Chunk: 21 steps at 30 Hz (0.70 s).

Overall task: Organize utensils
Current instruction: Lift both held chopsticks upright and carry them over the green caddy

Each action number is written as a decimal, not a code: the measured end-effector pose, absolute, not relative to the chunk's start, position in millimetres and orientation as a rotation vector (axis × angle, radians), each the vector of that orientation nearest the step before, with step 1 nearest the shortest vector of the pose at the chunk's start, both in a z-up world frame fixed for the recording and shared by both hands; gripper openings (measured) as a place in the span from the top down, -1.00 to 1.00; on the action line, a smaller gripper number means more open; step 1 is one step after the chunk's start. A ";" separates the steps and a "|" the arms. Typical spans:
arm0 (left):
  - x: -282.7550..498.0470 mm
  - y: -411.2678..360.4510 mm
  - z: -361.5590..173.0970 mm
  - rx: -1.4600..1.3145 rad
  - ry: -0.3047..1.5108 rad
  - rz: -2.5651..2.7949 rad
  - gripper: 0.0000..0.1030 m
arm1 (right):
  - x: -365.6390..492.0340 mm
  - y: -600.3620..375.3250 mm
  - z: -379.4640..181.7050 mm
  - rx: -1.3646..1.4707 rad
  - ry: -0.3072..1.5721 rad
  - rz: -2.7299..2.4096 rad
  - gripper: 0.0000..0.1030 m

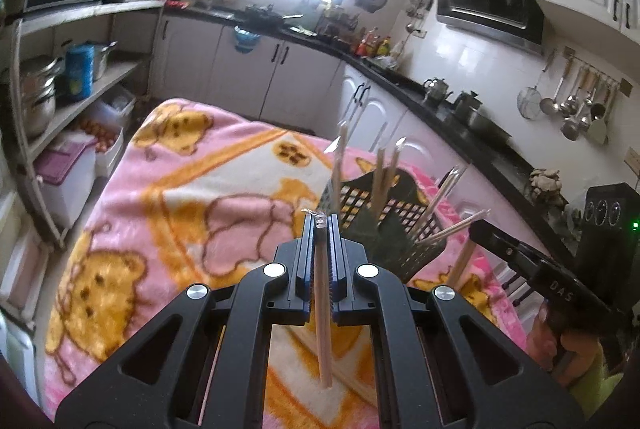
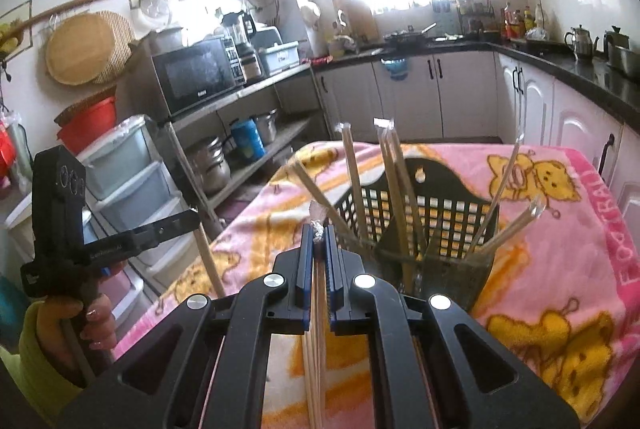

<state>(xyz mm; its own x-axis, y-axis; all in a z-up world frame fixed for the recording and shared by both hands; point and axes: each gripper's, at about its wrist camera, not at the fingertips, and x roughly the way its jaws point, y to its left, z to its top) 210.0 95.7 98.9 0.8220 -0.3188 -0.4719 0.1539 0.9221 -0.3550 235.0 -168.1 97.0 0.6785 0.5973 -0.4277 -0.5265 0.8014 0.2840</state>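
Nearest the lens, your left tongs (image 1: 321, 225) are clenched on a single pale wooden chopstick in a clear plastic sleeve (image 1: 321, 309). The stick runs up between the blue-edged pads, its crinkled sleeve tip poking just past them and its lower end hanging free above the pink blanket with yellow cartoon bears (image 1: 160, 189) that covers the surface. Pinching it near the top lets it hang close to upright, which I judge suits a drop into the holder.

Your right tongs (image 2: 319, 229) are clenched too, on a small bundle of the same sleeved chopsticks (image 2: 317, 349); several pale shafts show side by side below the pads, with a scrap of sleeve at the tip. Gripping them as a bundle keeps them together for one trip.

The black plastic lattice utensil basket (image 2: 440, 197) stands on the blanket towards the far right corner of the surface, just beyond both tongs. Several sleeved chopsticks (image 2: 354, 173) already stand in it, leaning outwards in different directions, since its compartments are wide and nothing holds them straight. Which compartment each sits in is hard to tell.

Both loads hang above the blanket, short of the basket rim, so I'd judge the delivery not yet done.
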 end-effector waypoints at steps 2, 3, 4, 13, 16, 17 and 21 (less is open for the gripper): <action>212.2 90.4 108.7 -0.300 0.536 -0.268 0.97 | 235.9 -170.9 103.5 0.146 0.511 0.627 0.89; 213.4 87.9 113.1 -0.293 0.528 -0.273 0.97 | 236.7 -172.4 106.8 0.149 0.503 0.624 0.89; 214.8 84.4 118.6 -0.284 0.520 -0.280 0.97 | 237.9 -173.8 111.2 0.153 0.493 0.623 0.89; 228.7 51.8 158.3 -0.224 0.463 -0.341 0.97 | 245.6 -194.3 151.1 0.161 0.374 0.583 0.89; 233.8 44.5 169.5 -0.208 0.443 -0.348 0.97 | 251.1 -201.4 157.7 0.167 0.359 0.570 0.89; 236.0 41.0 175.1 -0.199 0.432 -0.350 0.97 | 253.8 -204.3 161.3 0.167 0.351 0.563 0.89; 244.2 32.7 191.5 -0.183 0.409 -0.355 0.97 | 261.7 -215.2 173.0 0.175 0.329 0.545 0.89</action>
<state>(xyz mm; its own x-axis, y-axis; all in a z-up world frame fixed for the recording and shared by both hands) 244.2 32.7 191.5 0.8576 -0.3720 -0.3552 0.2991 0.9225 -0.2441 261.7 -215.2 173.0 0.8048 0.5338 -0.2596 -0.4784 0.8422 0.2487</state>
